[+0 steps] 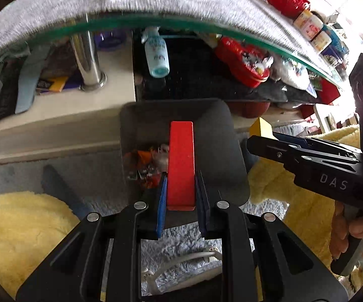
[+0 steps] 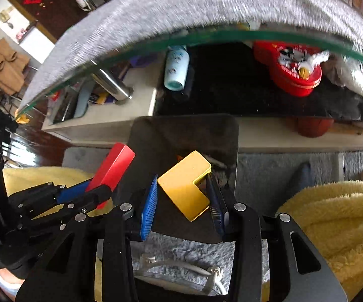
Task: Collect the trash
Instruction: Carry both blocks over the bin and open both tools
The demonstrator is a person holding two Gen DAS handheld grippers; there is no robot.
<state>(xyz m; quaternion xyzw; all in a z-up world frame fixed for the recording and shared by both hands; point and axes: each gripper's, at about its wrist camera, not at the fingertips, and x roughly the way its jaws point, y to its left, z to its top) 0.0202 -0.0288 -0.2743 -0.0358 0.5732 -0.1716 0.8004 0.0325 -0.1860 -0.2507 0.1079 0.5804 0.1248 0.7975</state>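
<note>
Left hand-held gripper (image 1: 181,188) clamped on a long red rectangular block (image 1: 181,166), held over the dark grey open-topped bin (image 1: 221,151); right hand-held gripper (image 2: 185,196) pinching a yellow L-shaped block (image 2: 185,183) above the same bin (image 2: 156,136). Likely at the drop step, with scraps of orange and white litter (image 1: 148,163) already inside. Next: parting the jaws squarely above the opening. Little clearance ahead under the green-edged glass tabletop (image 1: 181,22); yellow fleece (image 2: 332,221) crowding both sides.

Bin (image 1: 216,151) on rug before table (image 1: 55,123); wrappers (image 1: 148,166) in bin.
</note>
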